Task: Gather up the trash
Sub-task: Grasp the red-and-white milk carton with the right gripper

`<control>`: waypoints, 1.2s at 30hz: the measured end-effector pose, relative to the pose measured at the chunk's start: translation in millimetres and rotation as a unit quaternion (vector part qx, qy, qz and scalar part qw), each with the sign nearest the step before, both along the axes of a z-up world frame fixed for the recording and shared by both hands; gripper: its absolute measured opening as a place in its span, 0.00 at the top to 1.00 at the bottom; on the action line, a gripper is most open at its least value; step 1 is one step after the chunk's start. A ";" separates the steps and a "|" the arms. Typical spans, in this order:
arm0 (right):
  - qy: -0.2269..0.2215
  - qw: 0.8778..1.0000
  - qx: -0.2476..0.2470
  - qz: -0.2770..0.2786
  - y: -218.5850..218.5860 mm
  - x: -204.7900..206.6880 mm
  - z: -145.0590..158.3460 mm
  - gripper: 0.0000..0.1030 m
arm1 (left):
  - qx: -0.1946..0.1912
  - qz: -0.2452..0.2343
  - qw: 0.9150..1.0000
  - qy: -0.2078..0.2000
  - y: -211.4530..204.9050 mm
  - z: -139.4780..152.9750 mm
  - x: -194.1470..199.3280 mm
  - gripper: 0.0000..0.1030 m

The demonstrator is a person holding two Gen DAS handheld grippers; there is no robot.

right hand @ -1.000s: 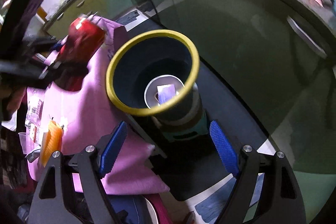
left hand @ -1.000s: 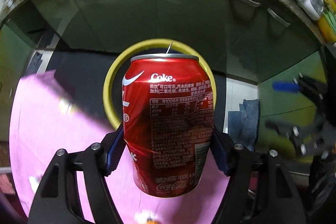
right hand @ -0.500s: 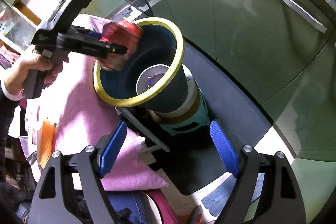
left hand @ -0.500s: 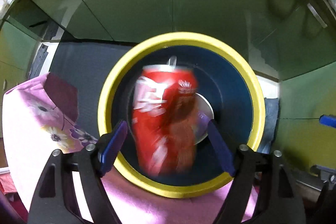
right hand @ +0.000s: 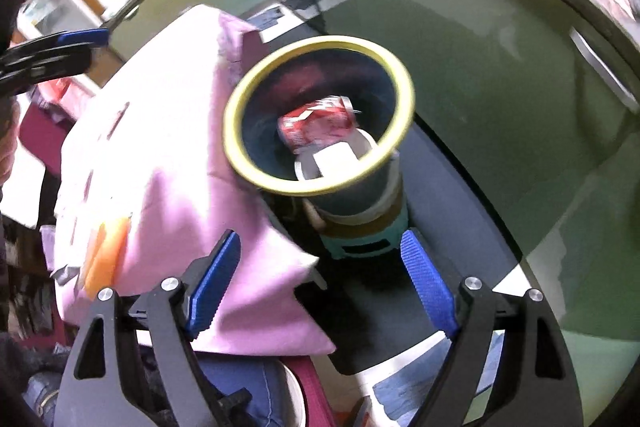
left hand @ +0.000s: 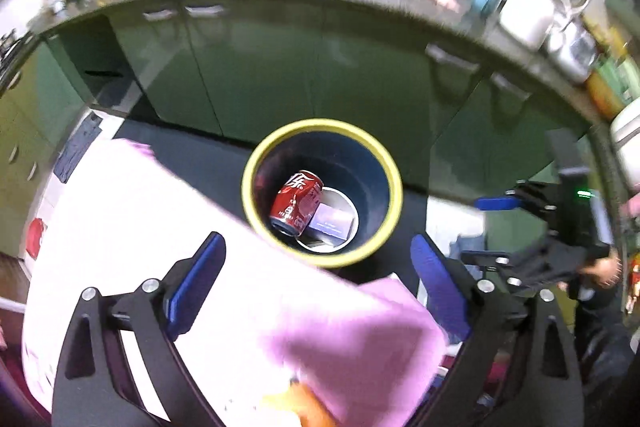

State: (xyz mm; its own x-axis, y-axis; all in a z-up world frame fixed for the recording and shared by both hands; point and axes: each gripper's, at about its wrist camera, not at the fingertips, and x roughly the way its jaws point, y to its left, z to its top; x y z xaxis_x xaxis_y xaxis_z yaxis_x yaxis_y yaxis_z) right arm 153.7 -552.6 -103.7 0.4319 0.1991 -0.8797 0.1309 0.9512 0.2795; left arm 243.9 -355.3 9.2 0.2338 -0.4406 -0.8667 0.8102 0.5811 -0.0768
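My left gripper (left hand: 318, 283) points steeply down over the edge of the pink tablecloth (left hand: 160, 247), and its jaws are opening wide with nothing between them. The red can (left hand: 297, 202) is inside the trash bin (left hand: 394, 167), the dark blue one with a yellow rim; it lies tilted at the bottom, against a white cup (left hand: 347, 205) and a small box (left hand: 333, 223). My right gripper (right hand: 322, 279) also points down, toward the base of the bin (right hand: 362, 243), with its blue pads (right hand: 428, 285) wide apart and empty. From the right wrist view the can (right hand: 318, 125) looks blurred inside the bin. The bin stands on the dark floor mat (right hand: 460, 195), just beside the table, in front of green cabinets (left hand: 280, 67).
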 end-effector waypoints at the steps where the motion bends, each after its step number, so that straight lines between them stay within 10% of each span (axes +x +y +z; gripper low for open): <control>1: -0.001 1.000 -0.002 0.011 7.9 1.1 2.1 0.20 | -0.013 0.011 1.000 -0.005 18.1 7.6 -6.8 0.11; 12: -0.011 0.967 0.002 0.254 184.9 34.1 22.7 0.20 | -0.061 0.172 0.979 -0.087 209.5 22.5 -69.8 0.09; 26: -0.057 0.821 -0.086 0.562 393.2 67.2 0.2 0.22 | -0.110 0.366 0.919 -0.092 386.1 -1.4 -150.4 0.09; 36: -0.010 0.800 -0.094 0.593 434.9 102.1 -33.6 0.43 | -0.127 0.402 0.903 -0.082 419.1 -10.7 -159.9 0.09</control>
State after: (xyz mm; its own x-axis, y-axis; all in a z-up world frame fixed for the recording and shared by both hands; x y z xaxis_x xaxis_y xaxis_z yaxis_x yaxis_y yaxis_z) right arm 255.8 -117.8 -137.2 0.0516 0.3441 -0.9375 -0.8970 0.4287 0.1080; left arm 84.0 63.9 -1.4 0.6828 -0.2509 -0.6862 0.1478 0.9672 -0.2066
